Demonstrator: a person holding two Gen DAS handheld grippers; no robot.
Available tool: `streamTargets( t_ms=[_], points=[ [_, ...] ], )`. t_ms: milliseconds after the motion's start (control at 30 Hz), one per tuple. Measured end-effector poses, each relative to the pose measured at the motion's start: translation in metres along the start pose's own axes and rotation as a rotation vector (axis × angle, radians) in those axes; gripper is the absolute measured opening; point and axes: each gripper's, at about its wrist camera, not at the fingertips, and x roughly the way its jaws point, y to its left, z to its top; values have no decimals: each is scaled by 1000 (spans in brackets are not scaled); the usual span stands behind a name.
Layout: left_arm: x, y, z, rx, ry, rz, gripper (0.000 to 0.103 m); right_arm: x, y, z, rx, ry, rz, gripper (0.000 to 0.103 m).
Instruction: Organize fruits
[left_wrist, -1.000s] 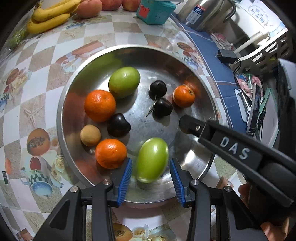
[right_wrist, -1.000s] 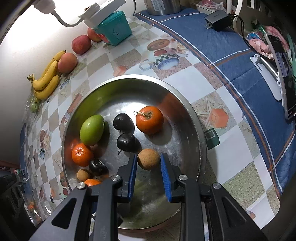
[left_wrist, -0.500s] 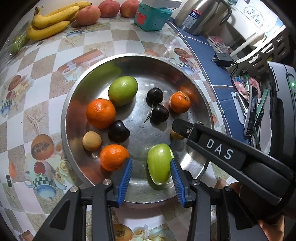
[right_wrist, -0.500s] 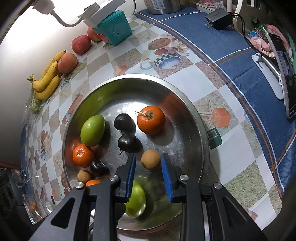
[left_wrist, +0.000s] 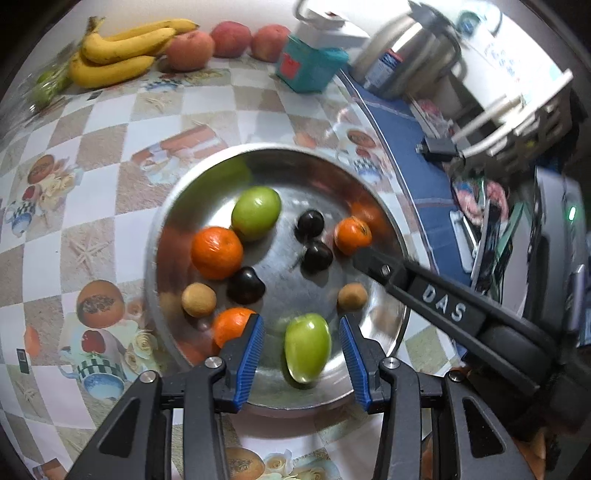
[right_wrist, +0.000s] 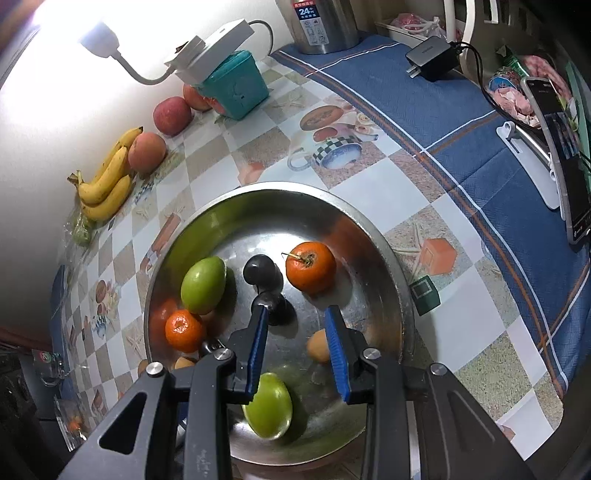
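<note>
A steel bowl (left_wrist: 173, 206) (right_wrist: 384, 254) holds two green fruits, three oranges, three dark plums and two small brown fruits. My left gripper (left_wrist: 301, 343) is open above the bowl's near rim; the near green fruit (left_wrist: 306, 345) lies loose between its jaws, on the bowl floor. My right gripper (right_wrist: 297, 349) is open and empty over the bowl; it shows in the left wrist view (left_wrist: 373, 260) beside an orange (left_wrist: 352, 230). A small brown fruit (right_wrist: 318, 346) (left_wrist: 352, 295) lies just by the right jaw. The other green fruit (right_wrist: 203, 285) lies at the far left.
Bananas (left_wrist: 118, 51) (right_wrist: 107, 184), peaches (left_wrist: 229, 38) and a teal box (left_wrist: 310, 68) (right_wrist: 236, 86) sit at the table's far edge. A steel kettle (left_wrist: 410, 48), a charger (right_wrist: 432, 61) and a phone on a stand (right_wrist: 561, 155) are on the blue cloth to the right.
Both grippers have pulled back from the bowl and opened wider. The right one let go of the small brown fruit. The near green fruit settled on the bowl floor.
</note>
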Motion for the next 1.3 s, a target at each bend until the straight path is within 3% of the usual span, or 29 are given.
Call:
streamTargets(
  t_ms=[200,333,433,533,633,900,967,1167,1233,1300],
  points=[
    [-13,30,8,-107,-55,21,47,3,0,-1,-4,12,2,33],
    [-22,48,13,-165,-111,111,48,5,4,-2,-20,20,-8,33],
    [-26,65,15,-211,-143,198,63,4,9,-3,-48,12,-23,33],
    [-29,79,17,-250,-153,266,64,4,15,-5,-78,7,-25,34],
    [-28,89,17,-264,-147,331,69,6,23,-7,-119,3,-35,50],
    [-22,99,18,-242,-145,481,79,8,38,-12,-202,-9,-67,59],
    [-20,100,18,-226,-146,513,80,9,42,-14,-222,-15,-71,73],
    [-23,101,19,-193,-182,576,80,10,52,-19,-271,-35,-66,83],
    [-27,101,17,-190,-203,592,80,11,53,-21,-271,-37,-61,95],
    [-31,101,16,-193,-213,605,80,10,55,-23,-277,-44,-60,98]
  ],
)
